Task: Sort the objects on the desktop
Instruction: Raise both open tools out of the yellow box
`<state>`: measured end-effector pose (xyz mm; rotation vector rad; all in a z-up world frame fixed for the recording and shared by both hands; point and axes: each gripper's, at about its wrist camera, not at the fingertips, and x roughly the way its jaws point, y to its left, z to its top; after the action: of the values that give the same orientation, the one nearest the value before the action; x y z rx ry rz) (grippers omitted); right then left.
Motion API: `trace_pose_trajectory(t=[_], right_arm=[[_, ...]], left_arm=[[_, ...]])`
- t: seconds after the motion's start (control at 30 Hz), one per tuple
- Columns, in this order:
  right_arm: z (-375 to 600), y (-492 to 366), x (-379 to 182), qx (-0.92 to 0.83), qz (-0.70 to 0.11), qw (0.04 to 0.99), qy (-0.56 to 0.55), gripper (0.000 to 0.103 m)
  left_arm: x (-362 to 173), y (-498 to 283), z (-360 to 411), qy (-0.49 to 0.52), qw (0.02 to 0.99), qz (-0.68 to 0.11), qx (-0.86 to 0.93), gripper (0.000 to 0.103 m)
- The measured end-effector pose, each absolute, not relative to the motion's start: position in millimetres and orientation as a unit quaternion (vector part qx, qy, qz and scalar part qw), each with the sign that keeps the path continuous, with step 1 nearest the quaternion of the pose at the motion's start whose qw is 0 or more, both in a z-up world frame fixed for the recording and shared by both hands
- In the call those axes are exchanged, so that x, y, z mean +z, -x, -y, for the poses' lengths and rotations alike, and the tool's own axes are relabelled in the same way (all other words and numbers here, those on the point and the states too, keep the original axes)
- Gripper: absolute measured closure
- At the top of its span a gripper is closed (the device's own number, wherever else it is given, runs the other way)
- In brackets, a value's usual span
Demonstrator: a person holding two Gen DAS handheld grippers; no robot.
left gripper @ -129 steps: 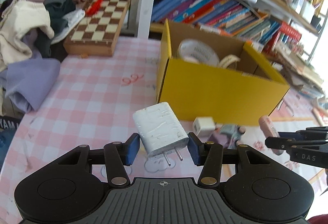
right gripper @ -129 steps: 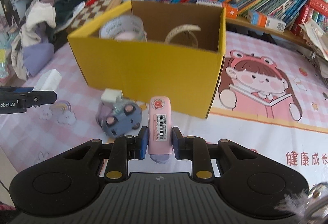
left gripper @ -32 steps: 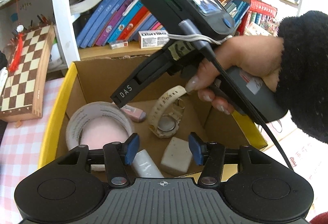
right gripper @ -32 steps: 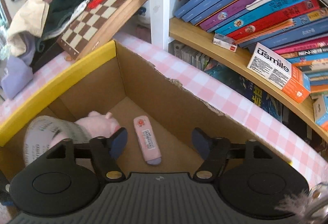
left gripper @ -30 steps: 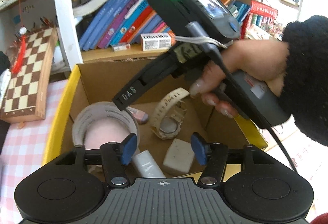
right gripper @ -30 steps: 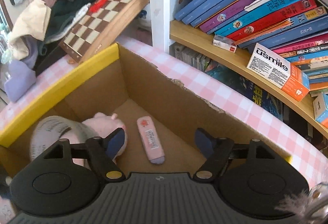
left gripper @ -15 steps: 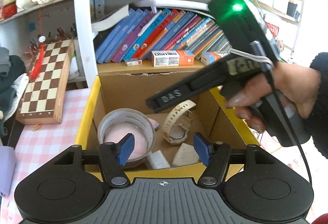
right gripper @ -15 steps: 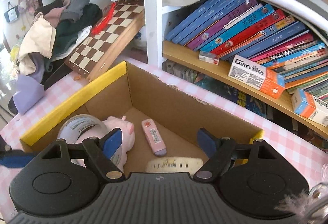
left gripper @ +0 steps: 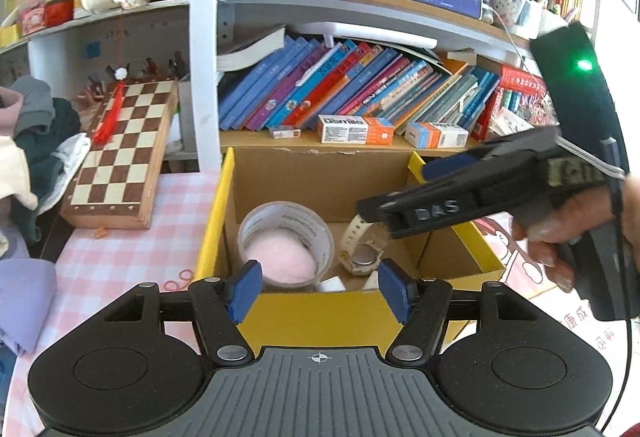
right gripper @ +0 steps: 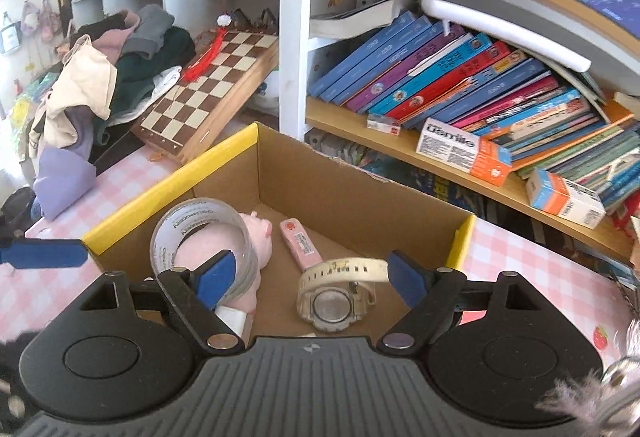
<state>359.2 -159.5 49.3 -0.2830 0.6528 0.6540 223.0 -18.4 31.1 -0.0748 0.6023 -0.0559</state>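
The yellow cardboard box (right gripper: 168, 185) stands open-topped on the pink-checked worktop (left gripper: 132, 249), right in front of the bookshelf (right gripper: 460, 165). Inside it a roll of clear tape (right gripper: 200, 233) stands on edge around a pink plush pig (right gripper: 256, 233). Beside them a pink flat stick-shaped item (right gripper: 300, 243) lies on the box floor, and a cream wristwatch (right gripper: 332, 301) rests nearer the front wall. Two white blocks (left gripper: 332, 283) sit by the near wall in the left wrist view, mostly hidden by the rim, so what they are is hard to say.

The left gripper (left gripper: 318, 287) hangs just in front of the box's near wall, tilted downward, its blue pads well apart with nothing between them. The right gripper (right gripper: 308, 275) is angled down over the box from the right side; its jaws have just been opening wider and are now spread broadly, empty, with the watch and tape only seen beyond them. In the left wrist view the person's right hand (left gripper: 572, 221) wraps the right tool's handle, fingers curled round the trigger, the black body reaching leftward above the box.

A chessboard (left gripper: 124, 153) leans at the left, next to a heap of clothes (right gripper: 100, 85).
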Motion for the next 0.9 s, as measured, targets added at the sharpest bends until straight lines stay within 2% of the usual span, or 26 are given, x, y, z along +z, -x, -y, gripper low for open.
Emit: trace_pose_trajectory(t=[0.27, 0.4, 0.9], right_arm=[[178, -325, 50, 0.275, -0.306, 0.906, 0.101, 0.02], [187, -310, 49, 0.245, -0.303, 0.918, 0.079, 0.019], [209, -248, 21, 0.16, -0.332, 0.928, 0.052, 0.016]], left_arm=[[28, -197, 1, 0.04, 0.955, -0.294, -0.018, 0.036], [25, -184, -5, 0.037, 0.957, -0.289, -0.007, 0.025], [13, -154, -17, 0.021, 0.953, -0.302, -0.008, 0.018]])
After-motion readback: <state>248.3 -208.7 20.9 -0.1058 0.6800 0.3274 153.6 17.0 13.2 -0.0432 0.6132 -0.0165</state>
